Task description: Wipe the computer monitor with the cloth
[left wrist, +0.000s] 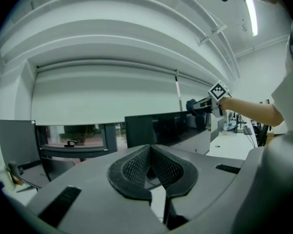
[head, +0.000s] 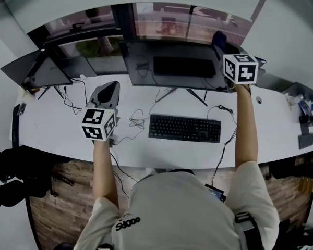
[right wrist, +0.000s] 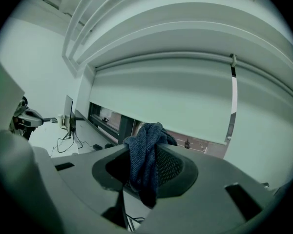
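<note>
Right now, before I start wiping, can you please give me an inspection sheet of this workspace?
Surface: white desk, mostly bare.
Job's things: monitor dark, at desk's back; blue cloth in right tool.
Clutter: keyboard before monitor; second monitor at left; small items at right end.
Tools: left tool shut, empty; right tool shut on cloth, raised at monitor's top right corner.
Cables: loose wires left of keyboard.
Surroundings: window behind desk, blind partly down.

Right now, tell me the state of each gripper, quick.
Left gripper: closed, nothing between its jaws.
Right gripper: closed on the cloth.
</note>
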{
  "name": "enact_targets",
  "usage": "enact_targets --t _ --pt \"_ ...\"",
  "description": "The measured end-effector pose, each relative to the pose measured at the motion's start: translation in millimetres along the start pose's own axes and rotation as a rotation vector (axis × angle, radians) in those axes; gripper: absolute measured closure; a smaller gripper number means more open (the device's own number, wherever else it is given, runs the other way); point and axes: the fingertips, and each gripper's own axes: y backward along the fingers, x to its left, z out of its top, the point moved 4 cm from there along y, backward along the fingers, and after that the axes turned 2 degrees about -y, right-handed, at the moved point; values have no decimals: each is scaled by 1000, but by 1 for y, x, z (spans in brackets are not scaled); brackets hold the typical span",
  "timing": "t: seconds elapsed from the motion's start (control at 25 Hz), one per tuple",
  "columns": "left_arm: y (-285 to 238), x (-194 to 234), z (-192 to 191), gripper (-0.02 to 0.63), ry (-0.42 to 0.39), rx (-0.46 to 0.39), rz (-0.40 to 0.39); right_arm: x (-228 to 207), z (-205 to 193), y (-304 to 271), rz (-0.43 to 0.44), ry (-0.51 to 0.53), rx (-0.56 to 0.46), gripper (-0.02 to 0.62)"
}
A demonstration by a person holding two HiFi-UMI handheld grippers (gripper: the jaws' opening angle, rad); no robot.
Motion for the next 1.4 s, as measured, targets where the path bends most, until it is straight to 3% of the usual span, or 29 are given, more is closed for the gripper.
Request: enact_targets --t 0.24,0.48,0.96,1.4 --pt "2 6 9 588 -26 5 65 26 4 -3 75 54 9 483" --pt "9 34 14 588 -39 -34 91 63 14 -16 93 97 -1 483" --pt "10 116 -3 588 -54 -79 -88 151 46 -55 49 6 18 483" --pt "17 177 -29 588 -43 -87 -157 236 73 -95 47 3 -26 483"
